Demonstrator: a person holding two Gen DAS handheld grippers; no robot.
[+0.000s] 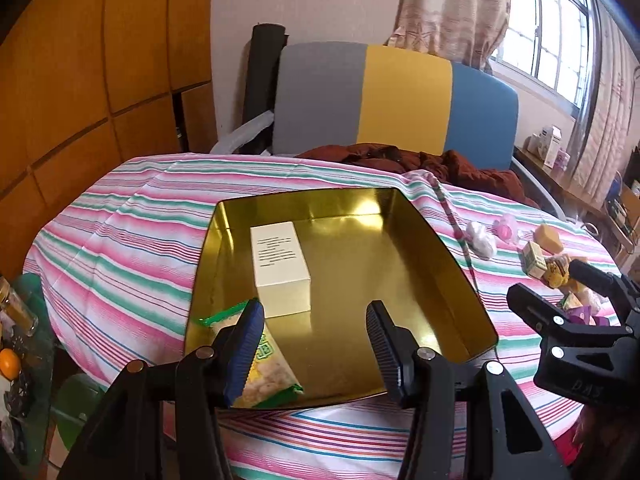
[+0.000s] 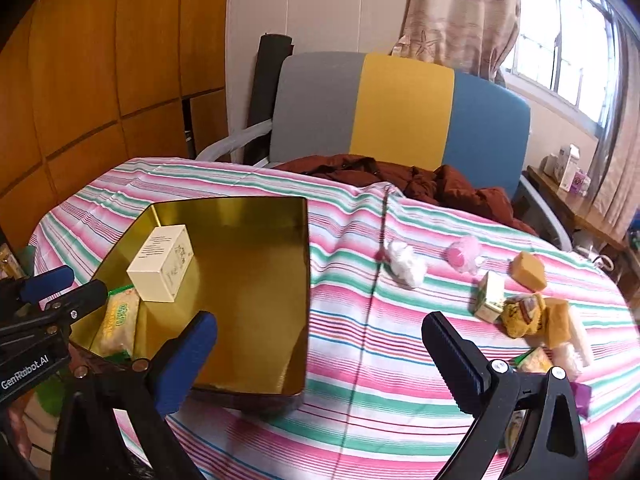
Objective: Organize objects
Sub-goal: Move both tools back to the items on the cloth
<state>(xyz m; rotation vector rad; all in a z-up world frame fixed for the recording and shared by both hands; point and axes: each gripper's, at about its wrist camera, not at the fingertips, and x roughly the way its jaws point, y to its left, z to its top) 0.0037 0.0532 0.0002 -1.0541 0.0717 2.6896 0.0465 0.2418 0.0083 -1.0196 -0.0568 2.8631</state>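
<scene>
Hovering with jaws apart, left gripper (image 1: 312, 320) over gold tin (image 1: 460, 264), right gripper (image 2: 320, 336) beside snacks (image 2: 524, 312).

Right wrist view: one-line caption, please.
Open right gripper above striped tablecloth, between gold tin and loose snacks.

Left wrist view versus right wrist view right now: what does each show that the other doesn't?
Only the left wrist view shows an orange fruit and jar at the far left edge. Only the right wrist view shows the whole snack pile, unblocked. Both show the gold tin holding the white box and green snack packet, with both grippers open.
</scene>
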